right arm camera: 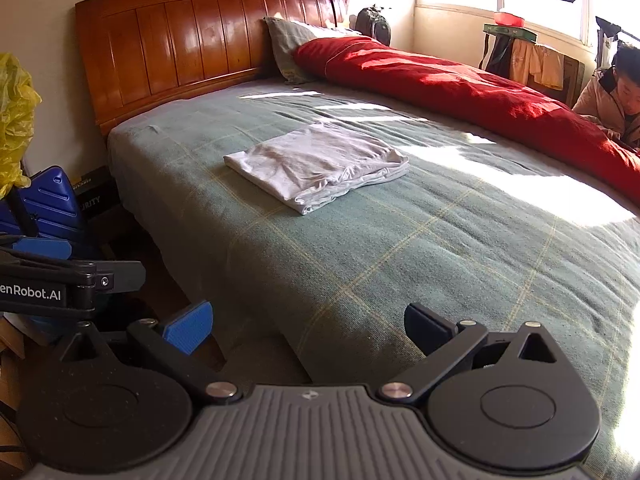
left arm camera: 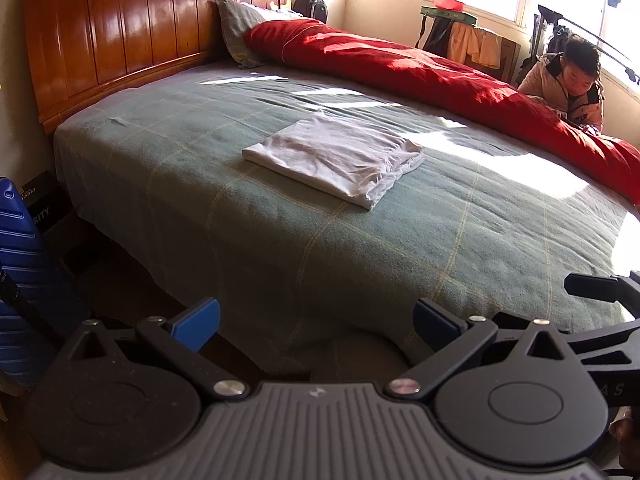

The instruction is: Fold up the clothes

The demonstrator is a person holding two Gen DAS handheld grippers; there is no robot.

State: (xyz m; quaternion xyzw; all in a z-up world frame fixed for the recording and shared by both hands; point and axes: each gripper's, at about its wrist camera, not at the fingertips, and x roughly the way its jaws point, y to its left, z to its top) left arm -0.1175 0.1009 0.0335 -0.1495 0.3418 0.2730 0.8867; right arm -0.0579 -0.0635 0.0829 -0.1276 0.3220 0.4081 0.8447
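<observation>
A white garment [left arm camera: 334, 158] lies folded into a flat rectangle on the green checked bedspread [left arm camera: 280, 248], near the middle of the bed; it also shows in the right wrist view [right arm camera: 316, 166]. My left gripper [left arm camera: 316, 324] is open and empty, held back off the near edge of the bed. My right gripper [right arm camera: 308, 326] is open and empty, also at the near edge, well short of the garment. Part of the left gripper [right arm camera: 60, 276] shows at the left of the right wrist view.
A red quilt [left arm camera: 420, 68] is bunched along the far side of the bed, with a grey pillow [left arm camera: 236, 24] by the wooden headboard [left arm camera: 120, 36]. A person [left arm camera: 568, 84] sits beyond the bed at right. A blue suitcase [right arm camera: 48, 204] stands on the floor at left.
</observation>
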